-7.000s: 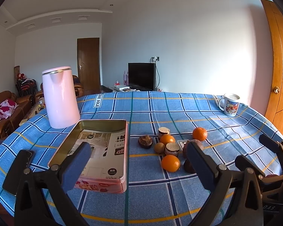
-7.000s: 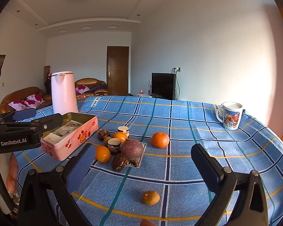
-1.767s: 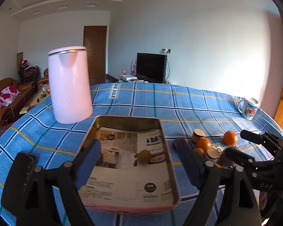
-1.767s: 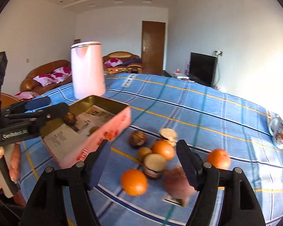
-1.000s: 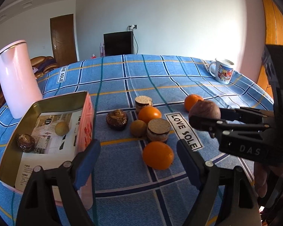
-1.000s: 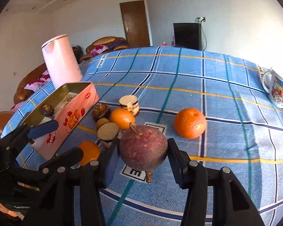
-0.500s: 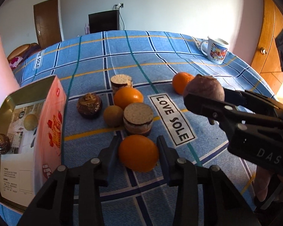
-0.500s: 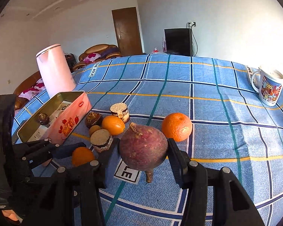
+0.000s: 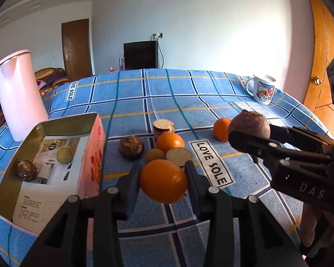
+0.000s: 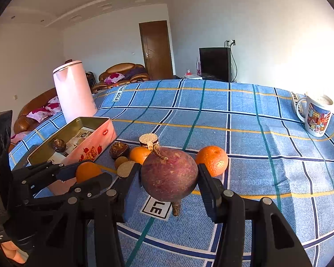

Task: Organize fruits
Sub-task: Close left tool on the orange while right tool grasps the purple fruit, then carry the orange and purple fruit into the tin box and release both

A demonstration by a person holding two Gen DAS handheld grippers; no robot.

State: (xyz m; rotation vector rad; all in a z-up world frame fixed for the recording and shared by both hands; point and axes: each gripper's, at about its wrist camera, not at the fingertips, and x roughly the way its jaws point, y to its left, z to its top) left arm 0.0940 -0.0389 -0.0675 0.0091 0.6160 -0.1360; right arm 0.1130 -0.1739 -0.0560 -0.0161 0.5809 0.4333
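L gripper (image 9: 163,181) clamped on orange (image 9: 163,181), clear of cloth. R gripper (image 10: 169,175) clamped on purple root (image 10: 169,174), held aloft. Tin (image 9: 62,120) at 10 o'clock from orange (two items already inside). Orange to be carried over rim, lowered w/ grip kept, released onto bare floor of tin.

**Bright living room beyond the table**

White walls (image 10: 267,22) and stepped white ceiling (image 10: 100,4), strongly lit from the right. Far back, a dark wooden door (image 10: 157,49), shut. Right of it, a black television (image 10: 214,63) (cable running up to a wall socket). Far left, brown leather sofas (image 10: 122,72) with pink cushions. Near right, an orange wooden door (image 9: 318,51).
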